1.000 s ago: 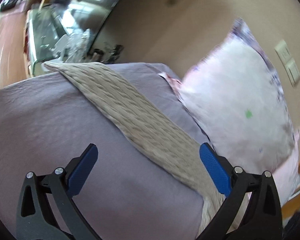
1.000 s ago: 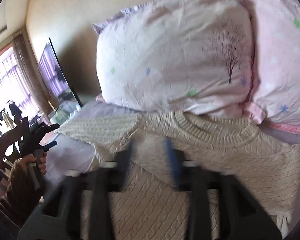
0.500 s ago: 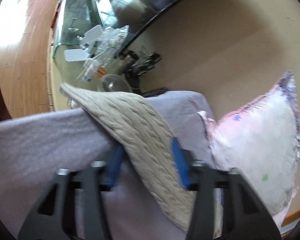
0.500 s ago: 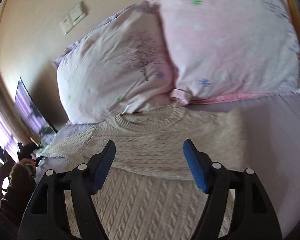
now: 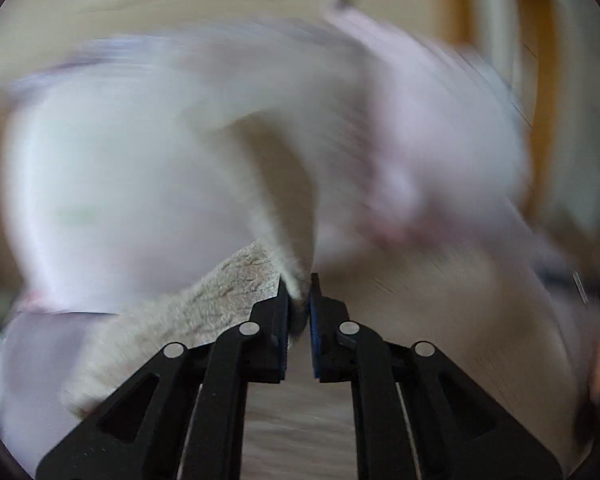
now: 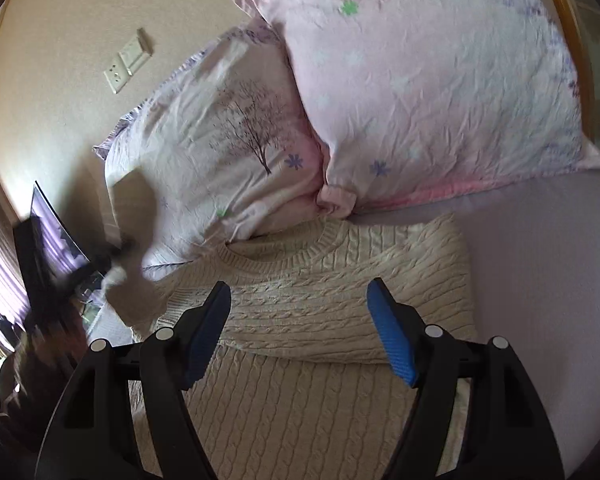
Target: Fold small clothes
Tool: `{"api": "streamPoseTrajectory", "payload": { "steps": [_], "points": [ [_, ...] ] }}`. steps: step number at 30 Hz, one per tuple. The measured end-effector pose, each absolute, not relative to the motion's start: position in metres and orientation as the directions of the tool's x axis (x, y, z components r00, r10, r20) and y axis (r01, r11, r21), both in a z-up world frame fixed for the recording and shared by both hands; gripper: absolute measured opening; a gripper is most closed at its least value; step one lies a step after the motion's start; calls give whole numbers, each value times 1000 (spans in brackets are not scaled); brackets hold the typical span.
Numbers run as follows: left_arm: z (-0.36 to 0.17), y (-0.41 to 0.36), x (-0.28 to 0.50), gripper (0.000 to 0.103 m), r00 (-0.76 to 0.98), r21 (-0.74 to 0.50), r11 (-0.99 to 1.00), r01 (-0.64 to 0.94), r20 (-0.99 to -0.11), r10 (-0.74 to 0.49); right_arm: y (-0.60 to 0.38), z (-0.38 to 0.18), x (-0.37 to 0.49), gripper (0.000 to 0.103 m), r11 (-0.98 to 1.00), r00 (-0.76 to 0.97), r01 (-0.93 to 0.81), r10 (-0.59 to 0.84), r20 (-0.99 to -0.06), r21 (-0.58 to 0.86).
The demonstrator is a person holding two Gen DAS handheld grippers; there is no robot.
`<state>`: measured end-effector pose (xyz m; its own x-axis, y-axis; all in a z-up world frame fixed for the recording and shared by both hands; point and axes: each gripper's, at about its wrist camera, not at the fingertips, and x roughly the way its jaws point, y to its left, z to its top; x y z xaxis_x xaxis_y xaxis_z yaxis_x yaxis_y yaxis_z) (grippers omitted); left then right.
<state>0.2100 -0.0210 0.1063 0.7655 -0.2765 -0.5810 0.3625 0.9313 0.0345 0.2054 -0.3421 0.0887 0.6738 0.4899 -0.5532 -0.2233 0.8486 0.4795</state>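
Observation:
A cream cable-knit sweater (image 6: 320, 304) lies flat on the lilac bed sheet (image 6: 540, 272), neck toward the pillows, its right sleeve folded across the chest. My right gripper (image 6: 300, 328) is open and empty just above the chest. My left gripper (image 5: 299, 296) is shut on the sweater's left sleeve (image 5: 228, 292) and lifts it off the bed; that view is heavily blurred. In the right wrist view the lifted sleeve (image 6: 134, 216) and the left gripper show as a blur at the left.
Two pink floral pillows (image 6: 440, 80) lean against the beige wall (image 6: 80, 20) behind the sweater. A wall socket plate (image 6: 128, 60) is on the wall. A dark TV screen (image 6: 48, 236) stands far left. A wooden bed frame (image 6: 572, 32) runs along the right.
My left gripper has closed on the left sleeve and swung it up and toward the pillows. My right gripper opened and now hovers over the sweater's chest.

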Motion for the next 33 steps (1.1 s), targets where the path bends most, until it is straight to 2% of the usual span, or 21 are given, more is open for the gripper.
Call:
{"api": "streamPoseTrajectory", "payload": {
  "steps": [1,3,4,6,8,10,12,15,17,18,22,25,26,28,29,30,31,33],
  "points": [
    [85,-55,204,11,690,45,888,457,-648,-323,-343,85,209,72,845,663,-211,493,-564,491],
    [69,-71,192,12,632,28,857,515,-688,-357,-351,75,218,72,831,629,-171,506,-590,530],
    [68,-68,188,12,630,20,858,513,-688,-360,-355,71,222,68,824,615,-151,511,-600,546],
    [72,-40,179,17,649,-20,886,462,-674,-354,-366,60,233,56,806,582,-101,523,-623,583],
    [76,-1,172,28,683,-48,932,360,-668,-298,-371,47,247,49,806,547,-42,513,-662,591],
    [78,34,172,29,697,-57,956,289,-673,-250,-371,36,254,42,804,517,-8,513,-686,595],
    [75,70,159,34,704,-71,977,199,-684,-193,-365,24,257,40,797,475,-8,534,-699,603],
    [72,100,149,40,701,-117,984,134,-690,-178,-349,17,256,38,827,442,-36,517,-733,561],
    [70,116,146,46,699,-150,982,114,-690,-187,-337,14,257,22,855,431,-71,491,-757,513],
    [69,119,144,48,698,-166,980,110,-689,-196,-331,15,258,9,862,427,-94,487,-761,499],
    [65,118,141,55,687,-200,972,123,-690,-229,-328,38,255,7,883,517,-140,450,-728,447],
    [62,109,140,58,679,-200,971,135,-695,-237,-354,66,261,7,907,656,-49,345,-672,419],
    [60,109,140,58,675,-200,970,136,-699,-238,-363,67,267,8,931,680,7,262,-685,364],
    [57,107,138,59,665,-198,971,132,-708,-235,-373,56,283,11,964,612,102,134,-779,246],
    [56,107,137,59,660,-200,971,130,-713,-235,-377,54,283,12,964,603,124,116,-789,237],
    [56,108,134,60,658,-202,971,128,-715,-236,-380,56,277,17,961,618,128,117,-778,246],
    [56,109,132,61,658,-203,971,127,-715,-236,-381,60,268,29,958,650,96,145,-746,269],
    [55,113,127,62,659,-210,971,117,-715,-234,-374,63,259,38,958,669,22,197,-716,285]
  ]
}}
